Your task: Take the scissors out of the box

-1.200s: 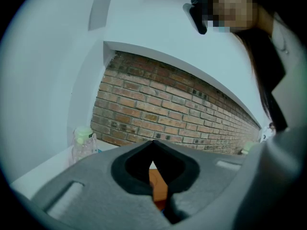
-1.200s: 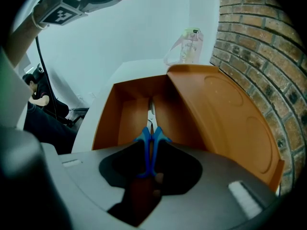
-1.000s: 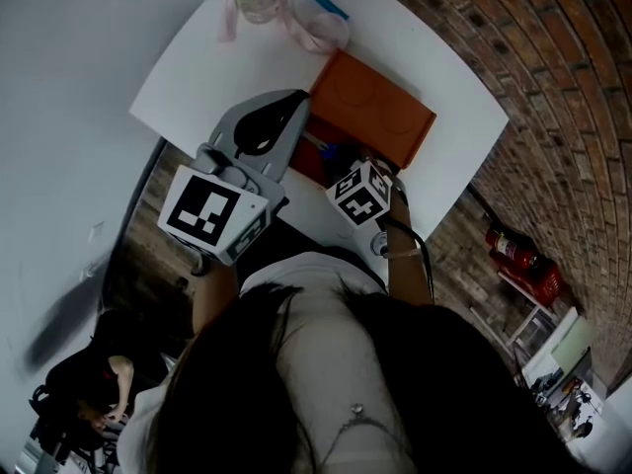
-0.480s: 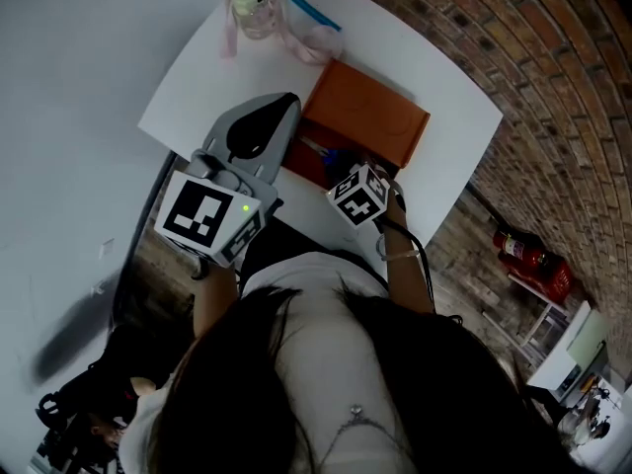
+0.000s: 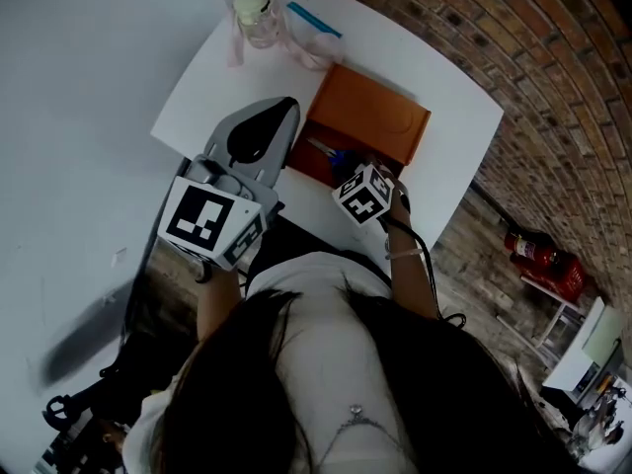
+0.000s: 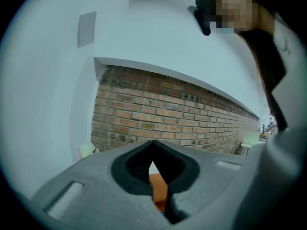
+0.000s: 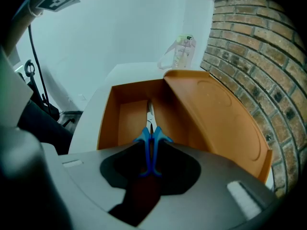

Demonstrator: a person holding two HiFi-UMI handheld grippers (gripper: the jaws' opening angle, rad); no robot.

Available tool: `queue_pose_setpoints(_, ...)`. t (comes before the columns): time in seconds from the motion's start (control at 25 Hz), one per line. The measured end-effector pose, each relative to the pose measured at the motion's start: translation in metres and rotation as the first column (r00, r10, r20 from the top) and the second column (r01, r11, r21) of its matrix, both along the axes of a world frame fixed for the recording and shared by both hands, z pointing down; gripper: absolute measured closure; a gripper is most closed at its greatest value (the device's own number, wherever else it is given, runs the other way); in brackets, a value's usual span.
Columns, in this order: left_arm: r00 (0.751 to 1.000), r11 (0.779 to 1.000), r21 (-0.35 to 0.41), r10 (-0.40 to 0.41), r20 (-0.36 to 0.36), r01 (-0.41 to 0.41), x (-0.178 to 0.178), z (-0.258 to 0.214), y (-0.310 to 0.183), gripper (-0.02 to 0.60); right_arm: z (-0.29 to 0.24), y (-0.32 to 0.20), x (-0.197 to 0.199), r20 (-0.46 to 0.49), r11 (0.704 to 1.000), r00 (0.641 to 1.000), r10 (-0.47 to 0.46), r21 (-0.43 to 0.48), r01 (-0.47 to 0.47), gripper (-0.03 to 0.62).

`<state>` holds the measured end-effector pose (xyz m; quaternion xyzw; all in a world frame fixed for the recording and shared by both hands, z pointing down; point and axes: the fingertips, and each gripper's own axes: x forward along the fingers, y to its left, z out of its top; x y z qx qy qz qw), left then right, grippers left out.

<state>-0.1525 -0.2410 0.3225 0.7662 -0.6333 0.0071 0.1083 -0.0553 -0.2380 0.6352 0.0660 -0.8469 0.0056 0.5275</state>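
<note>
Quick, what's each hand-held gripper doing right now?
Left hand-held gripper: closed, empty.
Right hand-held gripper: jaws have just been closing; gripping the blue-handled scissors, blades inside the box.

The grey right gripper [image 7: 152, 147] has just been closing its jaws on the blue-handled steel scissors [image 7: 150, 126], and its pads seem to pinch the handles, though the gap is dark. The blades point into the open orange rectangular box [image 7: 108, 123] on the white table [image 7: 88, 121], with its lid [image 7: 216, 114] leaning towards the brick wall [image 7: 249, 61].
</note>
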Motion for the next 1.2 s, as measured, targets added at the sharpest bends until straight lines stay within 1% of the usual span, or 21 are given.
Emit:
queue_pose_setpoints(0.52, 0.998, 0.998, 0.031, 0.053, 0.021, -0.053, 0.004, -0.013, 0.019, 0.581, -0.018, 0.005, 0.007, 0.007, 0.997, 0.998, 0.062, 0.047, -0.062, 0.496)
queue_pose_setpoints(0.92, 0.994, 0.993, 0.056, 0.099, 0.038, -0.101, 0.007, -0.023, 0.033, 0.581, -0.043, 0.011, 0.008, 0.088, 0.983, 0.981, 0.17, 0.053, -0.175, 0.496)
queue_pose_setpoints(1.2, 0.989, 0.988, 0.061, 0.142, 0.044, -0.145, 0.015, -0.028, 0.046, 0.581, -0.061, 0.018, 0.012, 0.157, 0.964, 0.955, 0.251, 0.049, -0.261, 0.496)
